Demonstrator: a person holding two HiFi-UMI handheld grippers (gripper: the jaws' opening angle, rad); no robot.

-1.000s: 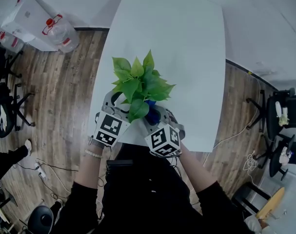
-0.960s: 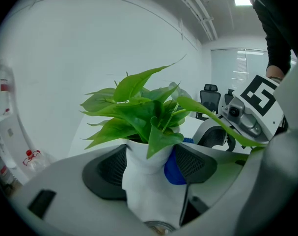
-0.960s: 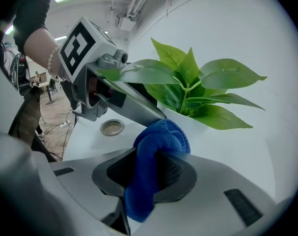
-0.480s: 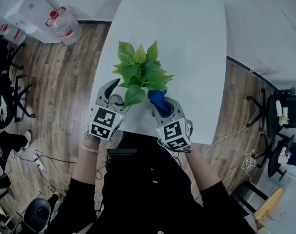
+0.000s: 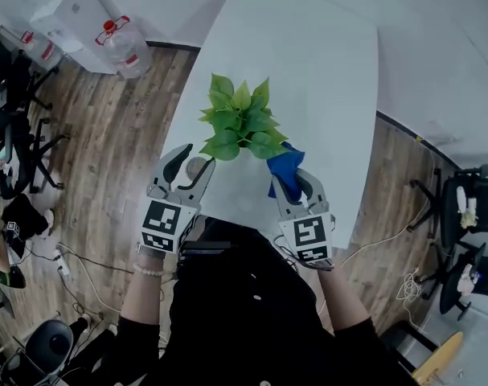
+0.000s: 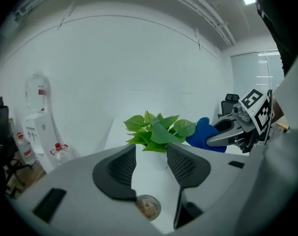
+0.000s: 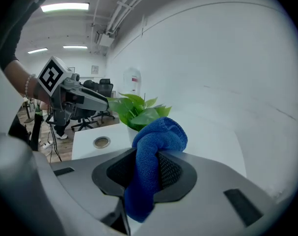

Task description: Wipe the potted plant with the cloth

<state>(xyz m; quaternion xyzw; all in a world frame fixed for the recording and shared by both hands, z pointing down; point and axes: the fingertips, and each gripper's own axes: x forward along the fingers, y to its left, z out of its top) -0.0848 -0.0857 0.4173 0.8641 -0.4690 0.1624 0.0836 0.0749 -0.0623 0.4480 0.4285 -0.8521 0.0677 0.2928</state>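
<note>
The potted plant (image 5: 242,121) with bright green leaves stands on the white table (image 5: 324,71), near its front edge. My left gripper (image 5: 192,161) is at the plant's lower left, apart from the leaves. Its jaws have just been closing and a gap remains with nothing in it (image 6: 151,152); the plant (image 6: 156,131) shows beyond them. My right gripper (image 5: 293,180) is at the plant's lower right, shut on a folded blue cloth (image 5: 285,167). The cloth (image 7: 156,144) bulges up out of the right gripper (image 7: 146,162), close to the outer leaves (image 7: 136,111).
A small round metal disc (image 5: 197,167) lies on the table just below the left jaws. Left of the table, on the wood floor, are a large water bottle (image 5: 123,47) and office chairs (image 5: 18,159). The table's front edge is by my body.
Both grippers have come out from under the leaves, risen and moved apart, one to each side of the plant. The left jaws stand closer together. The cloth stays in the right gripper.
</note>
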